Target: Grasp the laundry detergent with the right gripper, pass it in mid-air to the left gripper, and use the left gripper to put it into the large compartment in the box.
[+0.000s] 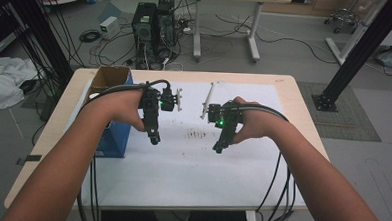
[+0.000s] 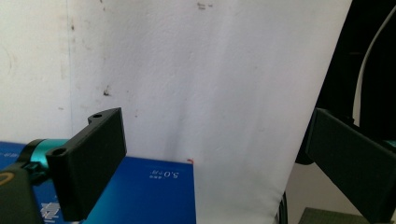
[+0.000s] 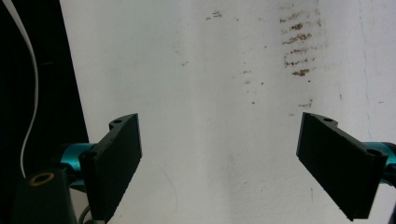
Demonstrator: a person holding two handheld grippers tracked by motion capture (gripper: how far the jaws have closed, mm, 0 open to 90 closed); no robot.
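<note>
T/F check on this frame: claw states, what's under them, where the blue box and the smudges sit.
1. Both claws are empty. True: nothing lies between the jaws of the left claw or the right claw.
2. The right claw is shut. False: its jaws stand wide apart.
3. The blue box sits at the left side of the table, beside the left claw. True.
4. The blue box's cardboard flap is taped shut. False: the top stands open.
5. Dark smudges mark the white sheet between the two claws. True.
6. The claws hang over bare wood. False: both are over the white sheet.
</note>
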